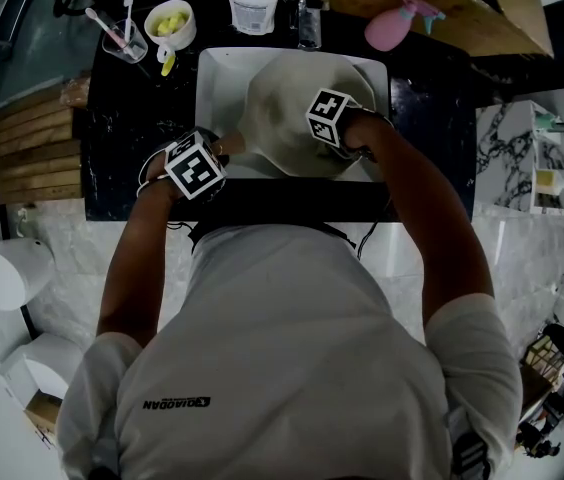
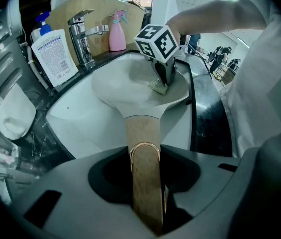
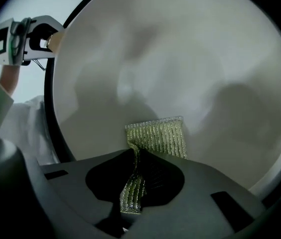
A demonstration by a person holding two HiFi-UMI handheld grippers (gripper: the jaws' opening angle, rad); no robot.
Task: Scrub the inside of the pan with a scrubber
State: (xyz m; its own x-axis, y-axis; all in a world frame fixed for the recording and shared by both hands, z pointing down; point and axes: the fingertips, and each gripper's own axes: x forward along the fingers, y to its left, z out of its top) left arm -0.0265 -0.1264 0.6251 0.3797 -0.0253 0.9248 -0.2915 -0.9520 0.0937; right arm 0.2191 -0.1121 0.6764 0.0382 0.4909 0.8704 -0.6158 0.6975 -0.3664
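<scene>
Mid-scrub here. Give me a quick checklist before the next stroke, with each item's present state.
1. Handle grip: left hand-held gripper shut on the light wooden handle of the round cream pan: ok.
2. Tool grip: right hand-held gripper shut on the green-silver mesh scrubber: ok.
3. Scrubber touching the pan's inside: ok.
4. Pan held over the white sink: ok.
5. Dirt left inside the pan: cannot tell.
</scene>
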